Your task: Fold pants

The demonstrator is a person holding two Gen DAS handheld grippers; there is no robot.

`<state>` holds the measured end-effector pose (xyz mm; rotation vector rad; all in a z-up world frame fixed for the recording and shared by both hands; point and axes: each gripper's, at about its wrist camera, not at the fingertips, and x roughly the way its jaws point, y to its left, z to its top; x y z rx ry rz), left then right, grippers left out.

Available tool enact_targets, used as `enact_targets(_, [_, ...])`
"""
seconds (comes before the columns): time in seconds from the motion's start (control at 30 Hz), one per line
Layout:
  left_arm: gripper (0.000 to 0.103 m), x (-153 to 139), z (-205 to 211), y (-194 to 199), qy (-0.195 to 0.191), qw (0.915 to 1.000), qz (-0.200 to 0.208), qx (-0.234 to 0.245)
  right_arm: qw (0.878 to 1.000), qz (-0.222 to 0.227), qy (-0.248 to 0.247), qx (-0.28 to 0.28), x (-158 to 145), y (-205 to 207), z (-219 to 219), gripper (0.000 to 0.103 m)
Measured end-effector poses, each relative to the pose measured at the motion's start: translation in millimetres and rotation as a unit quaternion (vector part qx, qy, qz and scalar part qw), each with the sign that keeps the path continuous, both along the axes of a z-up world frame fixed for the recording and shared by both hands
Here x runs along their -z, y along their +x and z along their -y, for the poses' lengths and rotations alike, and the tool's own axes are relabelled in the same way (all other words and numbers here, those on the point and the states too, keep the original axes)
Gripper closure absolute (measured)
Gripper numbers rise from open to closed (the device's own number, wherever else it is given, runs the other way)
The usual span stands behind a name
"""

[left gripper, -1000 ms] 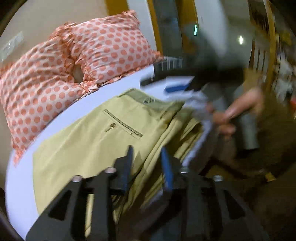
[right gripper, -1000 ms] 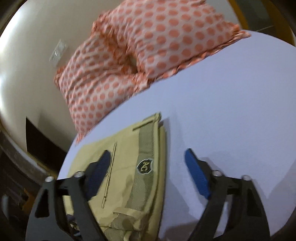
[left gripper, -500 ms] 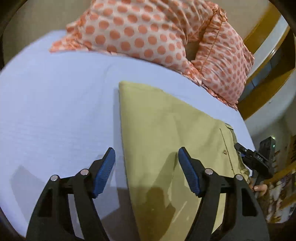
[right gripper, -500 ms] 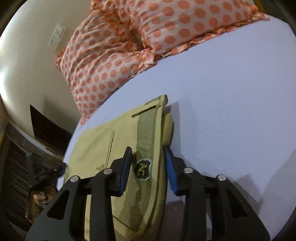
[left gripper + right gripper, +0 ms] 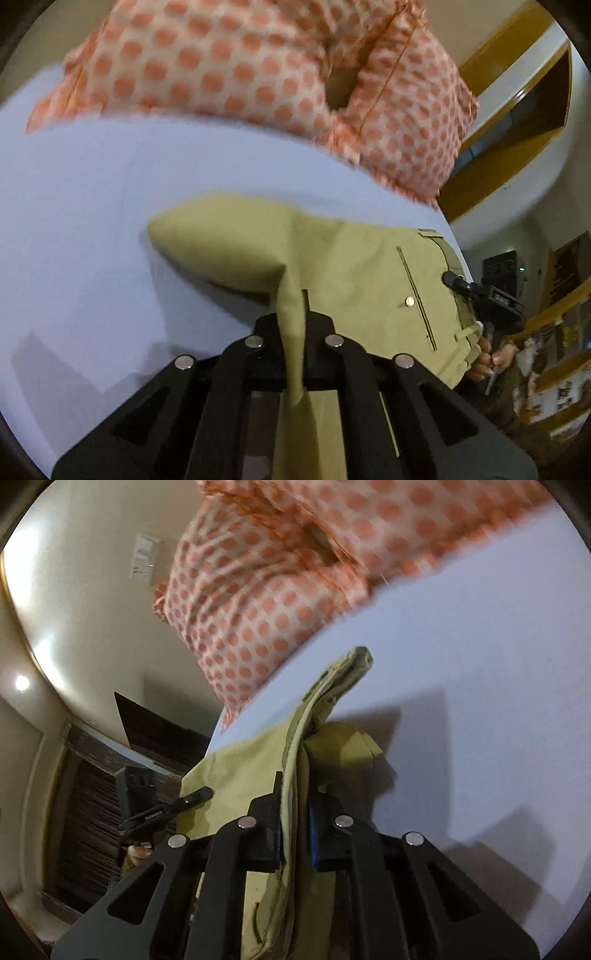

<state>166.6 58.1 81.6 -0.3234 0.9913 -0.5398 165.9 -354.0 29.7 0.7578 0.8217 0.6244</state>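
Note:
Khaki pants (image 5: 354, 266) lie folded on a white bed sheet (image 5: 92, 206). My left gripper (image 5: 293, 314) is shut on the folded leg edge of the pants and lifts it off the sheet. In the right wrist view my right gripper (image 5: 295, 812) is shut on the waistband end of the pants (image 5: 325, 694), which rises between the fingers. The right gripper also shows in the left wrist view (image 5: 487, 295) at the waistband side. The left gripper shows in the right wrist view (image 5: 166, 805) at the far edge of the cloth.
Two orange polka-dot pillows (image 5: 277, 74) lie at the head of the bed, also in the right wrist view (image 5: 277, 590). A beige wall (image 5: 92, 590) and dark furniture (image 5: 92, 794) stand beyond the bed edge. A wooden door frame (image 5: 517, 122) is at right.
Both grippers have closed on the pants: the left on the leg edge, the right on the waistband. Both ends are now lifted off the sheet.

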Motion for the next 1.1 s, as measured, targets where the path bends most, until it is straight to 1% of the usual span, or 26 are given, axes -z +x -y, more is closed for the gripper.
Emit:
enact_targets(0.03, [0.100,-8,5,9,0.010,0.9998,0.017,-0.005,1.000,0.014,-0.013,0.009,-12,13,-2,0.093])
enact_targets(0.13, [0.099,-20,28,47,0.079,0.9926,0.081,-0.043,0.998,0.028,-0.034,0.050,-26,50,-2,0.093])
enact_targets(0.2, [0.096,-11,36,70,0.123,0.9865,0.081,-0.071,0.992,0.019,-0.075,0.095,-26,76,-2,0.092])
enact_targets(0.23, [0.094,-4,39,81,0.144,0.9832,0.070,-0.089,0.985,0.008,-0.126,0.121,-23,87,-8,0.085])
enact_targets(0.27, [0.090,4,40,90,0.168,0.9789,0.052,-0.104,0.973,-0.006,-0.181,0.141,-20,92,-14,0.072])
enact_targets(0.3, [0.088,8,36,93,0.170,0.9784,0.040,-0.110,0.949,-0.026,-0.268,0.164,-16,96,-22,0.070])
enact_targets(0.33, [0.085,8,27,88,0.157,0.9802,0.040,-0.113,0.934,-0.023,-0.312,0.175,-18,92,-26,0.070])
enact_targets(0.37, [0.083,5,20,82,0.156,0.9798,0.045,-0.117,0.926,-0.004,-0.327,0.186,-23,83,-28,0.066])
enact_targets(0.4, [0.084,-1,11,73,0.154,0.9792,0.056,-0.120,0.924,0.015,-0.328,0.196,-29,74,-29,0.063])
enact_targets(0.43, [0.083,-7,3,64,0.139,0.9813,0.061,-0.117,0.930,0.038,-0.307,0.199,-38,61,-27,0.053])
enact_targets(0.47, [0.083,-11,-2,57,0.115,0.9850,0.064,-0.111,0.941,0.047,-0.278,0.188,-43,55,-25,0.044])
enact_targets(0.5, [0.079,-15,-7,49,0.078,0.9901,0.065,-0.097,0.961,0.049,-0.226,0.154,-45,50,-26,0.041])
enact_targets(0.53, [0.077,-17,-7,42,0.041,0.9944,0.060,-0.076,0.970,0.044,-0.202,0.131,-45,52,-30,0.036])
enact_targets(0.6, [0.065,-13,4,38,0.010,0.9982,0.044,-0.040,0.978,0.025,-0.184,0.095,-40,54,-43,0.027])
enact_targets(0.63, [0.065,-10,11,39,0.008,0.9989,0.035,-0.032,0.979,0.009,-0.187,0.081,-35,57,-51,0.022])
enact_targets(0.67, [0.064,-1,20,42,0.005,0.9997,0.013,-0.020,0.978,-0.008,-0.196,0.074,-28,61,-58,0.019])
enact_targets(0.7, [0.064,10,26,47,0.010,0.9998,-0.009,-0.017,0.976,-0.023,-0.205,0.073,-22,65,-61,0.018])
enact_targets(0.73, [0.065,24,31,54,0.024,0.9987,-0.036,-0.026,0.972,-0.052,-0.217,0.076,-12,68,-62,0.018])
enact_targets(0.77, [0.070,32,31,58,0.026,0.9980,-0.047,-0.034,0.971,-0.059,-0.216,0.082,-6,69,-63,0.016])
enact_targets(0.8, [0.071,31,28,59,0.024,0.9979,-0.033,-0.050,0.970,-0.051,-0.220,0.089,-11,68,-64,0.015])
enact_targets(0.87, [0.074,27,25,57,0.038,0.9963,-0.039,-0.065,0.960,-0.064,-0.254,0.095,-19,64,-70,0.015])
enact_targets(0.93, [0.061,16,21,40,0.059,0.9948,-0.026,-0.079,0.944,-0.057,-0.301,0.119,-36,40,-72,0.015])
enact_targets(1.0, [0.030,-1,23,3,0.120,0.9892,0.023,-0.082,0.932,-0.019,-0.337,0.131,-57,4,-81,0.006])
enact_targets(1.03, [0.022,-4,23,-13,0.148,0.9844,0.040,-0.087,0.924,-0.012,-0.354,0.141,-60,-11,-82,0.001])
enact_targets(1.07, [0.012,-6,22,-29,0.171,0.9797,0.049,-0.093,0.913,-0.005,-0.377,0.154,-65,-34,-87,0.001])
enact_targets(1.1, [0.009,-5,21,-44,0.193,0.9747,0.055,-0.099,0.909,0.000,-0.388,0.152,-66,-55,-93,0.001])
